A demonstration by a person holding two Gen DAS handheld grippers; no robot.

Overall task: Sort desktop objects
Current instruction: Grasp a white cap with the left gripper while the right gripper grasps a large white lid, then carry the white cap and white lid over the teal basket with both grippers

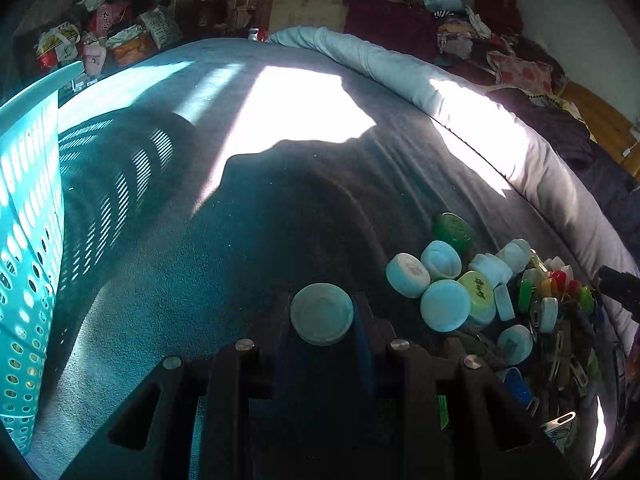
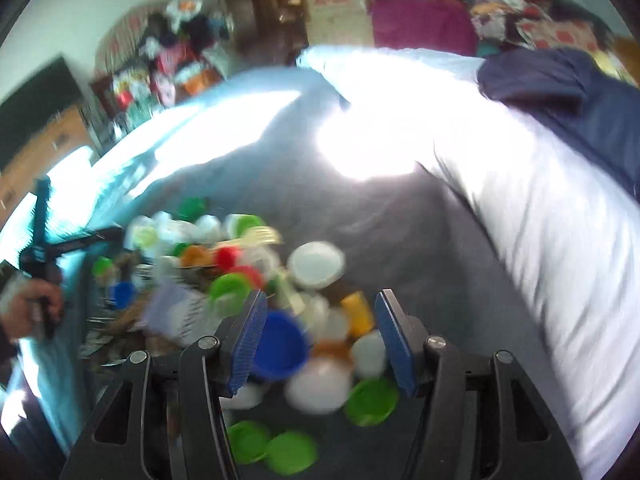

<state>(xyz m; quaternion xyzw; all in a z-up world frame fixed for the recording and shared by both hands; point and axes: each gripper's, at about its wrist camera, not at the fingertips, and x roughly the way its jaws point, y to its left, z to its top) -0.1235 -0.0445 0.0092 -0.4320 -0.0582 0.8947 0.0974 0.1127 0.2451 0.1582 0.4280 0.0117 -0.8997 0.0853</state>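
My left gripper (image 1: 322, 316) is shut on a white bottle cap (image 1: 322, 314) and holds it above the grey blanket (image 1: 200, 240). A pile of caps, clips and keys (image 1: 500, 300) lies to its right. My right gripper (image 2: 320, 320) is open and hangs over the same pile (image 2: 280, 320) in the blurred right wrist view. Between and below its blue pads (image 2: 250, 340) lie a blue cap (image 2: 280, 346), white caps (image 2: 320, 386), a yellow cap (image 2: 358, 312) and green caps (image 2: 372, 400).
A turquoise perforated basket (image 1: 28, 240) stands at the left edge of the left wrist view. A rolled pale quilt (image 1: 500, 132) borders the blanket on the right. Bags and boxes (image 1: 100, 36) clutter the room behind. The left hand (image 2: 32, 304) shows at the right wrist view's left edge.
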